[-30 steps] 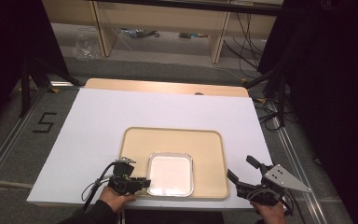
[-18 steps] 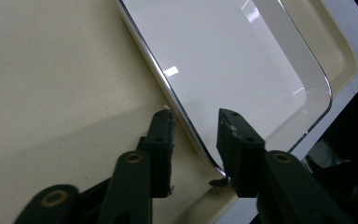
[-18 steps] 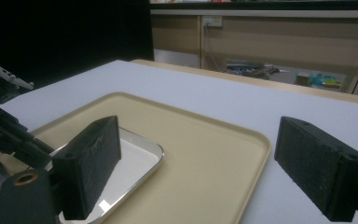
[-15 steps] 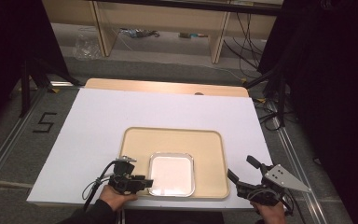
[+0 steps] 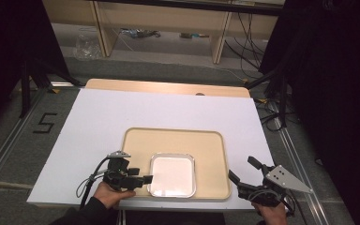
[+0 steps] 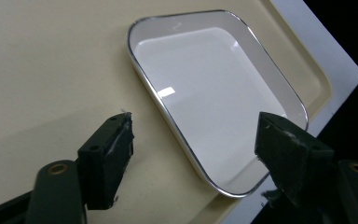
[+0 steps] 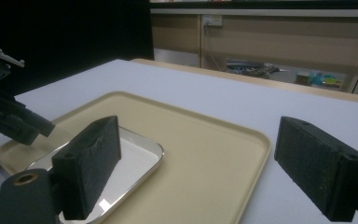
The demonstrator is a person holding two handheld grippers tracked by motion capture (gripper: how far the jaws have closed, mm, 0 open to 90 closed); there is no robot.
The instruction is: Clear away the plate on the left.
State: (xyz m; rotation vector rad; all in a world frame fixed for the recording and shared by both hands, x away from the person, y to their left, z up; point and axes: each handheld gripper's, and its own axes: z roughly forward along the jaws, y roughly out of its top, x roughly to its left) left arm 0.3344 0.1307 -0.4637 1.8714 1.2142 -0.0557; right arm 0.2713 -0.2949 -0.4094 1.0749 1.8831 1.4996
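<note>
white dish (image 5: 172, 175) with the shiny metal rim is sitting inside the beige tray (image 5: 206, 140), down in the near part of it, close to the tray's front edge and a bit left of centre. looks empty, just a glossy white inside with a light reflection in the left gripper view (image 6: 200, 93).

left gripper (image 5: 143, 179) is right at the dish's left side, held low over the tray, jaws spread wide apart and holding nothing. in its own view one jaw sits over the bare tray and the other over the near corner of the dish, so the dish rim runs between them. can't tell if either jaw is actually touching the rim.

right gripper (image 5: 243, 171) is off the tray's near right corner, over the white desk (image 5: 122, 112), jaws also wide apart and empty. it's well apart from the dish. its own view looks across the tray toward the dish (image 7: 121, 158), with the left gripper (image 7: 37, 126) showing at the far left.

tray itself lies flat on the desk.
</note>
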